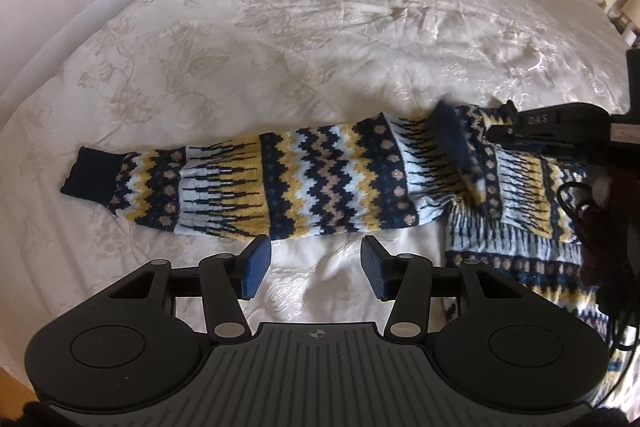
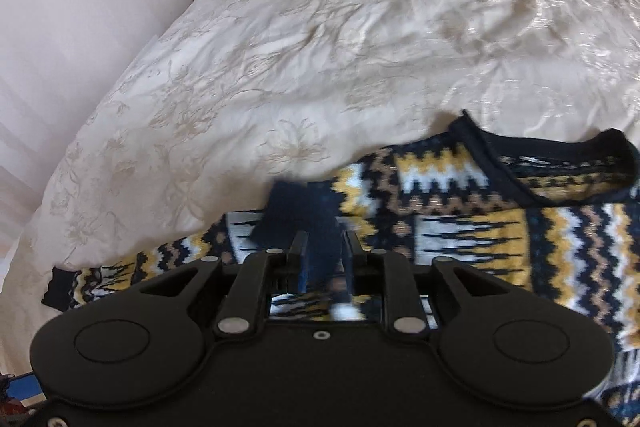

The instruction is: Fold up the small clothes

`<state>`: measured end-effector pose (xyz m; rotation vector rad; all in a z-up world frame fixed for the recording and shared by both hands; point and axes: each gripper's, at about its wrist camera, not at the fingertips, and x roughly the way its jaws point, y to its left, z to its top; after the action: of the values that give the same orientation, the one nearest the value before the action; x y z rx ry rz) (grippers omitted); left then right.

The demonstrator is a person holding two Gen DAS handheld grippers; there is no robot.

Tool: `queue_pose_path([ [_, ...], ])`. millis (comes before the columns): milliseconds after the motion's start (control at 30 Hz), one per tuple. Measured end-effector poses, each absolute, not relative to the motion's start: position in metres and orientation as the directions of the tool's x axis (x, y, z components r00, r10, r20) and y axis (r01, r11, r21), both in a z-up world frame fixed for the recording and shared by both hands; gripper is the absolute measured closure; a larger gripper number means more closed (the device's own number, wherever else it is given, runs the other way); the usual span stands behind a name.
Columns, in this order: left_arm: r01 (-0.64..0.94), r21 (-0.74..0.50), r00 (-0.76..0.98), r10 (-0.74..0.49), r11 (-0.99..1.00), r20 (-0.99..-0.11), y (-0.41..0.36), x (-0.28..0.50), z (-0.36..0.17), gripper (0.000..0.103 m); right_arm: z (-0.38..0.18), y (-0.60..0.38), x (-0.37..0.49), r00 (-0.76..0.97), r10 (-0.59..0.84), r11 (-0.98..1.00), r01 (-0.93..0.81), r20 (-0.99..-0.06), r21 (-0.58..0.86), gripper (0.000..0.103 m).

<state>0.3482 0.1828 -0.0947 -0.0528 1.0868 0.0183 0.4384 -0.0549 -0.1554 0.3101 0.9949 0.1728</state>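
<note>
Lying sleeve-out on the bedspread (image 1: 320,7), the patterned sweater (image 1: 304,179) has its navy cuff (image 2: 304,223) between the right gripper (image 2: 322,247)'s loosening jaws, while the left gripper (image 1: 316,267) gapes empty beside its hem edge.

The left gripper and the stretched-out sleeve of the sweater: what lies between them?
Only bare bedspread. In the left wrist view, the left gripper stands open just short of the sleeve, with nothing between its blue pads.
</note>
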Motion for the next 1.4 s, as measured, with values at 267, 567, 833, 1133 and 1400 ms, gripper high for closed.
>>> queue_pose_path([
  [267, -0.017, -0.036, 0.478, -0.024, 0.999, -0.878, 0.169, 0.343, -0.091, 0.055, -0.153, -0.088, 0.414, 0.538, 0.224, 0.952, 0.059, -0.812, 0.301, 0.065],
  [567, -0.049, -0.042, 0.500, -0.012, 0.998, -0.866, 0.148, 0.333, -0.092, 0.055, -0.171, -0.145, 0.349, 0.492, 0.154, 0.958, 0.137, -0.857, 0.251, 0.049],
  [833, -0.116, -0.094, 0.506, -0.022, 0.989, -0.862, 0.137, 0.320, -0.099, 0.055, -0.175, -0.189, 0.296, 0.485, 0.107, 0.968, 0.149, -0.868, 0.202, 0.023],
  [1133, -0.204, -0.092, 0.565, 0.041, 0.975, -0.824, 0.140, 0.300, -0.100, 0.050, -0.181, -0.221, 0.260, 0.472, 0.178, 0.969, 0.070, -0.864, 0.237, 0.000],
  [1400, -0.228, -0.071, 0.636, 0.093, 0.971, -0.766, 0.176, 0.295, -0.102, 0.025, -0.185, -0.221, 0.253, 0.437, 0.261, 0.960, -0.027, -0.861, 0.277, 0.000],
])
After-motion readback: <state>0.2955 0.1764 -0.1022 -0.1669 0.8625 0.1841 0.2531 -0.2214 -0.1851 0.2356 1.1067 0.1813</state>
